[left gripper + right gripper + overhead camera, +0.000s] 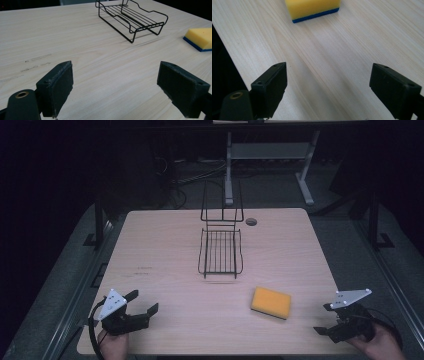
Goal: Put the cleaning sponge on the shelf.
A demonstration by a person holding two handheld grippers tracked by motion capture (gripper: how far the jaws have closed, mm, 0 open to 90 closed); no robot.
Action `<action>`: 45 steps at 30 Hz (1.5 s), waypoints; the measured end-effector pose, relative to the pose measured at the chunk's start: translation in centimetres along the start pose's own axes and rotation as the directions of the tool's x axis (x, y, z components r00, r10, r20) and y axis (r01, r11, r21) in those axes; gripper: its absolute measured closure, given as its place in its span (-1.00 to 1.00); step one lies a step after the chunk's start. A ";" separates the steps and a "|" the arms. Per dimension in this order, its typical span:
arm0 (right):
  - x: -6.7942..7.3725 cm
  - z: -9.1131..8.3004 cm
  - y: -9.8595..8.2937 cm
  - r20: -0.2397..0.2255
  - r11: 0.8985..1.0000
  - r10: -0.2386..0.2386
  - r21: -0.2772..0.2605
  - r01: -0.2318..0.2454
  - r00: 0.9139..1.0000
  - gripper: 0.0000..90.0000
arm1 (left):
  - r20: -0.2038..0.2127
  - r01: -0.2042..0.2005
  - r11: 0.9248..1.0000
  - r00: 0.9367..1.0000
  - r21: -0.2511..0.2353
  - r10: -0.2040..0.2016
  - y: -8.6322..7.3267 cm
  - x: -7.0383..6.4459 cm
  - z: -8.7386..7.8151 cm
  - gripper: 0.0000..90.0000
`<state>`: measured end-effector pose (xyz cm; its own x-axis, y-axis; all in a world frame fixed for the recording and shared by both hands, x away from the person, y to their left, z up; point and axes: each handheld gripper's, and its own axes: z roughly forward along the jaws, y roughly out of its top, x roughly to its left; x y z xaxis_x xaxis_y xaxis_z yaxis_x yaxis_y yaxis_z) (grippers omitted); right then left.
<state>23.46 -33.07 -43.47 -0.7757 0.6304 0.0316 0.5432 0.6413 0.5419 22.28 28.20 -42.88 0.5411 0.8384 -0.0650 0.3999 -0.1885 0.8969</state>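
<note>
Both tools sit wide open and empty at the near corners of the counter (150, 250), the left tool (132, 309) well apart from everything and the right tool (336, 319) near the yellow sponge (270, 302), which lies flat between it and the black wire rack (220, 251) at mid-counter. The sponge is soft and light, so a shallow or off-centre pinch would probably squash it or skid it across the smooth wood. The rack's thin wires look likely to snag a jaw or tip if nudged.

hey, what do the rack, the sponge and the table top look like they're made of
Rack: thin black wire, probably coated metal, seen as open bars. Sponge: soft yellow foam over a dark blue layer, likely a scouring pad. Table: pale wood-grain top with a matte look, possibly laminate.
</note>
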 end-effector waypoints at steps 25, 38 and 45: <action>0.6 1.8 6.4 -0.063 0.981 -0.161 0.095 0.167 0.985 -0.68 | 0.024 -0.006 1.000 1.000 -0.004 0.006 0.0 -0.1 -0.1 -0.72; 1.4 3.2 9.3 -0.087 0.963 -0.226 0.129 0.236 0.970 -0.69 | 0.014 0.006 1.000 1.000 -0.018 -0.005 0.0 0.3 -0.5 -0.72; 1.5 4.0 10.6 -0.102 0.956 -0.248 0.134 0.261 0.963 -0.70 | 0.015 0.003 1.000 1.000 -0.015 -0.003 0.0 0.2 -0.5 -0.72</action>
<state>29.32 -23.57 -41.05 -0.9150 0.4030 -0.0183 0.3600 0.8361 0.4140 22.04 28.64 -42.68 0.5511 0.8311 -0.0738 0.3899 -0.1783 0.9034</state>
